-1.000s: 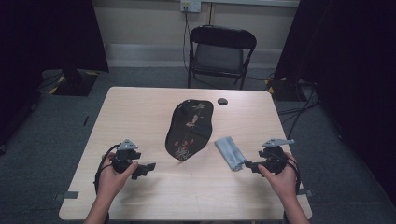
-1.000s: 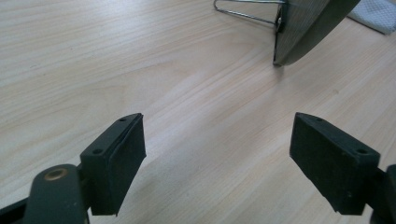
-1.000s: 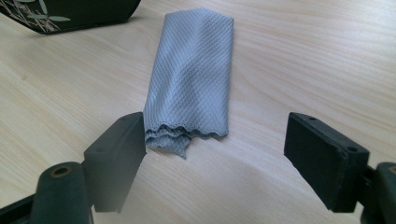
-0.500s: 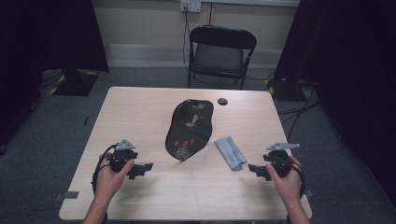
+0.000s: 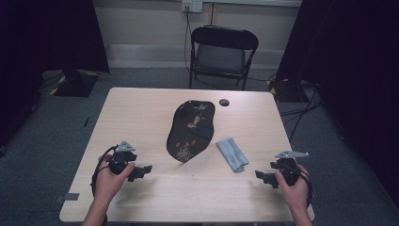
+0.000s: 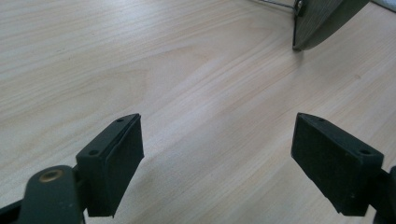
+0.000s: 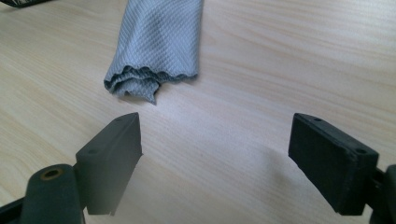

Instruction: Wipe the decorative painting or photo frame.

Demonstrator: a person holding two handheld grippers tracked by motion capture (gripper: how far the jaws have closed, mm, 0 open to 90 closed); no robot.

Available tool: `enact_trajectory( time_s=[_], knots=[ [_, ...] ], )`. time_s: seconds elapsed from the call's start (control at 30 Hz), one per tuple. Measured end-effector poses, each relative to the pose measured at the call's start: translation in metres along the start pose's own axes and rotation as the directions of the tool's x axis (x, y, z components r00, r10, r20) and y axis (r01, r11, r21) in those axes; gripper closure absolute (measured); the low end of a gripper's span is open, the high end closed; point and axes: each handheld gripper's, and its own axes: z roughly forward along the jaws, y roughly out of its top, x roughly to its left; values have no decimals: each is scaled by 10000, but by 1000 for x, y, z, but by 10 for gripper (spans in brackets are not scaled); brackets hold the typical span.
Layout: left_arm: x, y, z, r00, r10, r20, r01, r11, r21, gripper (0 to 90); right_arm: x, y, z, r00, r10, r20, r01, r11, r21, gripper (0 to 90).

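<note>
Left gripper (image 6: 217,163): jaws spread wide, holding nothing, low over bare table (image 5: 141,117), well apart from black painted tray (image 5: 190,131). Right gripper (image 7: 215,163): jaws spread wide, empty, just short of folded grey cloth (image 7: 156,42) lying beside tray.

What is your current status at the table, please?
Both claws open: left claw, right claw, nothing held. Folded grey cloth flat beside black tray, ahead of right claw. Nothing in the way.

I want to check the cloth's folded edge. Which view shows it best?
The right gripper view: the grey cloth lies close, its layered end clear. The high view shows the cloth small beside the black tray.
</note>
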Motion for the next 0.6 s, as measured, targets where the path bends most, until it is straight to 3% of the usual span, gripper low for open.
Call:
enact_trajectory(
  time_s=[0.37,0.6],
  knots=[
    [7,-5,0,9999,116,-49,-116,9999,77,166,-10,-15,-6,9987,400,311,-395,9990,-186,169],
    [11,-9,-1,10000,68,16,-68,9999,95,167,-13,-23,-7,9973,359,638,-354,9993,-89,170]
  ],
)
